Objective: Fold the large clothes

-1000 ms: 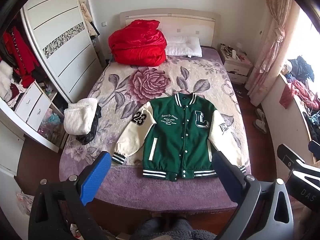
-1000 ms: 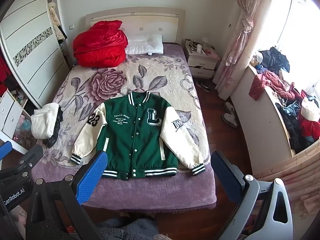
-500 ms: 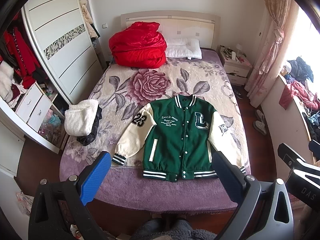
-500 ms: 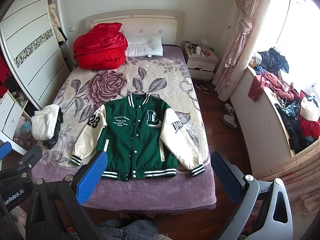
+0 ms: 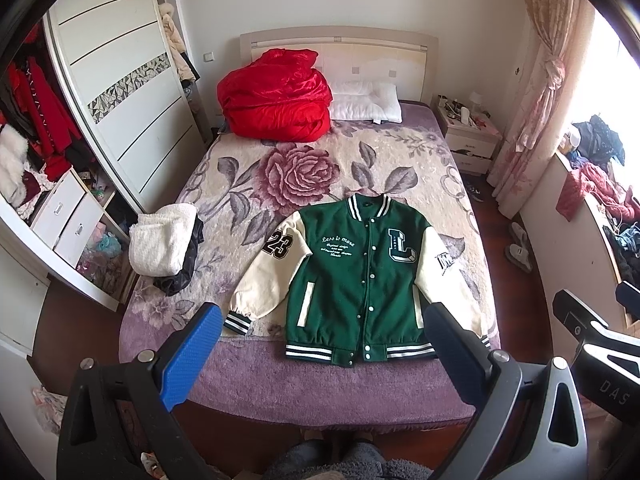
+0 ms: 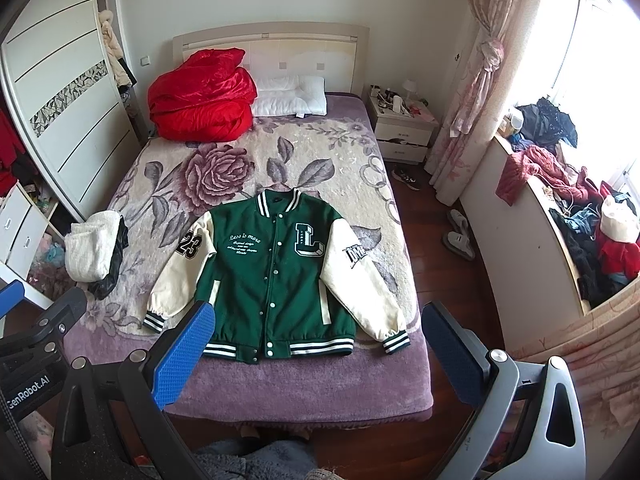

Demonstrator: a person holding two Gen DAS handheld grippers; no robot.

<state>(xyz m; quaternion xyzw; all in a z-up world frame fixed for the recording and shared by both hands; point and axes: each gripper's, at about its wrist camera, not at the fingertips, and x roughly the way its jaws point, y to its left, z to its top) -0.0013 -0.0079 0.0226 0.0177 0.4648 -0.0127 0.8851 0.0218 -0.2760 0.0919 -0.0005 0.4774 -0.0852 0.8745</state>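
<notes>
Green wool and cream sleeves make up the varsity jacket (image 5: 362, 276) (image 6: 276, 276), which lies flat and face up, buttoned, near the foot edge of the bed (image 5: 320, 384) (image 6: 296, 384). Its collar points toward the headboard, its striped hem runs along the foot edge, and both sleeves angle outward and down to either side. The sleeve with the "23" patch reaches toward the bed's left edge; the other ends by the right foot corner.

The left gripper (image 5: 322, 346) hovers above the foot edge, well apart from the jacket, jaws spread wide with nothing between them. The right gripper (image 6: 318, 344) hangs likewise over the foot edge, jaws released and bare.

At the head of the bed a red quilt (image 5: 276, 98) (image 6: 202, 96) is bundled beside a white pillow (image 5: 366, 102) (image 6: 290, 96). A white fluffy garment (image 5: 160, 240) (image 6: 92, 248) rests on dark cloth at the bed's left edge. A white nightstand (image 5: 470, 142) (image 6: 402, 132) stands past the right head corner.
</notes>
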